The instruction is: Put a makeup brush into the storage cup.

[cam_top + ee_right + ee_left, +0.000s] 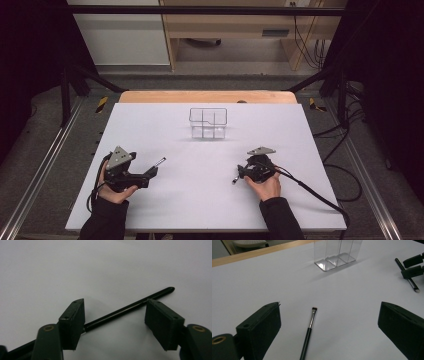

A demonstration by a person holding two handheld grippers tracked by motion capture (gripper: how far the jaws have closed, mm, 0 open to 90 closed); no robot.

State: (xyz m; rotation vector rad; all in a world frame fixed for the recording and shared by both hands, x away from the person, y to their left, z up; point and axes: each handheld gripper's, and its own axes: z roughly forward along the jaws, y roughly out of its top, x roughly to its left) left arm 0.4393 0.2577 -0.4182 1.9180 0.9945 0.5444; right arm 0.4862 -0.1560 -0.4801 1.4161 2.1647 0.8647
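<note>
Nearest the person, two hands are holding a gripper each above a white table (200, 200). The left gripper (145, 176) is hovering low with its jaws standing wide apart and gripping nothing; in the left gripper view (329, 325) a slim black makeup brush (309, 331) is lying flat on the table between the jaws, touching neither, its short red-tipped bristles pointing away from the camera. The right gripper (241, 173) is likewise sitting open; in the right gripper view (115, 320) a second black brush handle (130, 308) is lying on the table, running slantwise between the two jaws, and whether either pad is touching it cannot be told. Farther off, near the table's far edge and well apart from both grippers, a clear plastic organizer (208, 123) with several compartments is standing upright.
</note>
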